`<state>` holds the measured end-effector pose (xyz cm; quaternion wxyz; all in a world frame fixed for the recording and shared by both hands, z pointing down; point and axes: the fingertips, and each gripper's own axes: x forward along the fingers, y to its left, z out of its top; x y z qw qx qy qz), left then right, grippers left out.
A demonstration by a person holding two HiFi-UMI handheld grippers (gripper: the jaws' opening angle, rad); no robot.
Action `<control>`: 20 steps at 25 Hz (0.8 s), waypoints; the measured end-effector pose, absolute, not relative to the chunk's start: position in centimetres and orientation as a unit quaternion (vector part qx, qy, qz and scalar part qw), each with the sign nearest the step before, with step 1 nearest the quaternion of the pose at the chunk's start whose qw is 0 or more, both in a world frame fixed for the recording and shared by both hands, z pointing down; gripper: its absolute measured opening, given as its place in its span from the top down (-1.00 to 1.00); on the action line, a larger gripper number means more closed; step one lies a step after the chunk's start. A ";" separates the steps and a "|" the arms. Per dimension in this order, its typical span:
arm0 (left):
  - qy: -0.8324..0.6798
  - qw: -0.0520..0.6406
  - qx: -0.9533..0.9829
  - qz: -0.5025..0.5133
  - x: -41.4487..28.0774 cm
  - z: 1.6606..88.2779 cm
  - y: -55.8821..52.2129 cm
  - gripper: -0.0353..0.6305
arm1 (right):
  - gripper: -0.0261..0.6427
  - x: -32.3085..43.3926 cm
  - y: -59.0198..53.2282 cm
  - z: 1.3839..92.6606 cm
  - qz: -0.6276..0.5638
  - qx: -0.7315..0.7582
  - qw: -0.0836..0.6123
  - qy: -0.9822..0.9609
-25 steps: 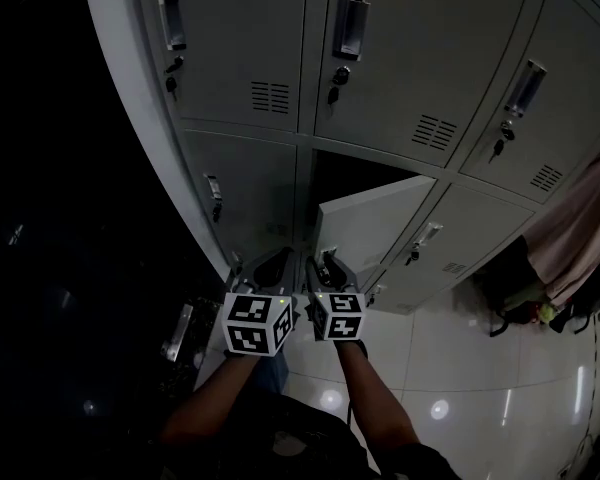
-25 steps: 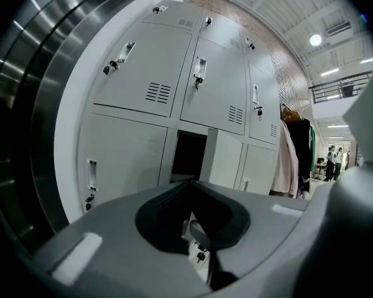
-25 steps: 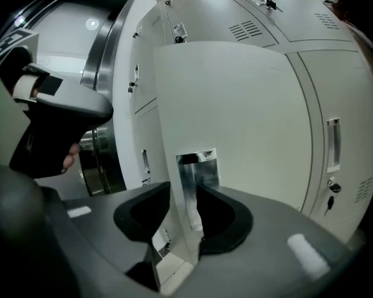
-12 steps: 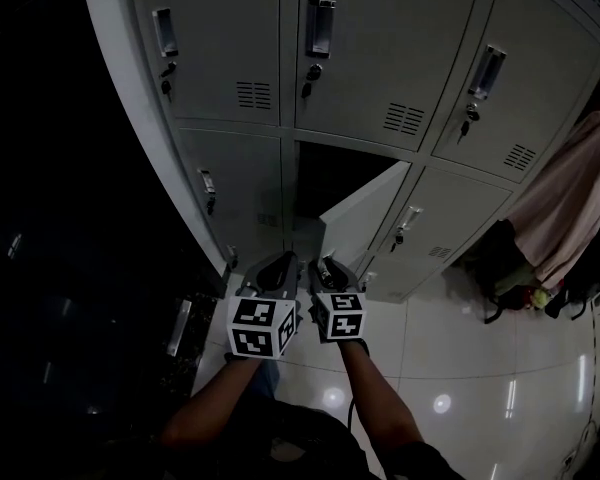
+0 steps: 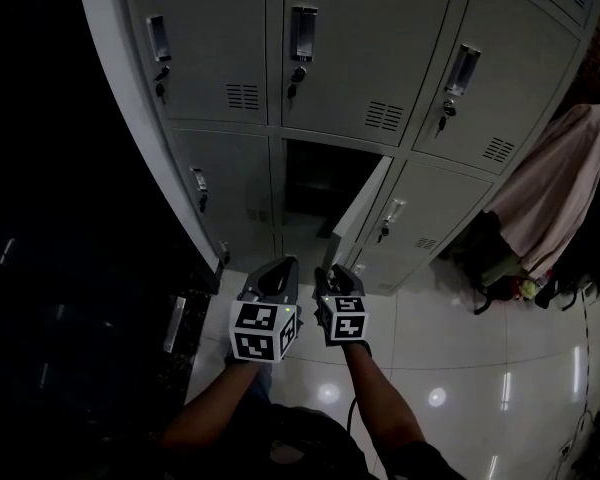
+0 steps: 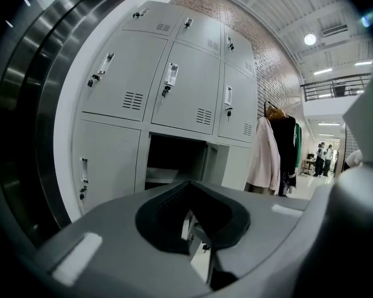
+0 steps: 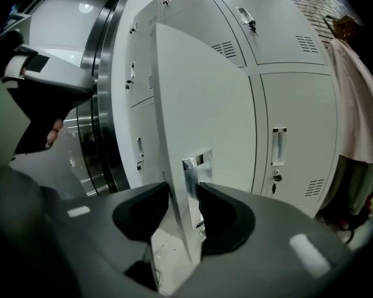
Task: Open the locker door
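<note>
The grey locker bank (image 5: 360, 38) stands in front of me, and one lower locker door (image 5: 365, 208) hangs open, seen nearly edge-on over its dark compartment (image 5: 320, 178). My right gripper (image 5: 332, 273) straddles the door's free edge. In the right gripper view the door (image 7: 199, 117) runs between the pads of that gripper (image 7: 185, 203) beside the metal latch plate (image 7: 196, 166); the pads touch it while the jaws are opening. My left gripper (image 5: 278, 270) hovers just left of it, shut and empty, and points at the open compartment (image 6: 174, 163).
A pale coat (image 5: 550, 178) hangs on a rack to the right, with bags (image 5: 500, 268) below it. A dark steel column (image 6: 25, 135) rises at the left. Glossy floor tiles (image 5: 460, 358) lie under me. People (image 6: 323, 157) stand far off down the hall.
The door has swung further out, from angled toward me to nearly edge-on. Both grippers have drawn back from the lockers with it.
</note>
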<state>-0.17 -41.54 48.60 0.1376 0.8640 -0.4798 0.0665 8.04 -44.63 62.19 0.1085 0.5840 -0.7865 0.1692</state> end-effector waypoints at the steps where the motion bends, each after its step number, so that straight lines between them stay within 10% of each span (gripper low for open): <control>1: -0.479 0.140 0.864 0.066 -0.2 48.5 -41.5 0.88 | 0.50 8.2 -44.5 62.2 0.169 0.585 0.113 -0.785; 20: -0.496 0.146 0.854 0.051 -0.7 45.6 -37.7 0.88 | 0.48 8.6 -40.1 57.2 0.135 0.595 0.121 -0.783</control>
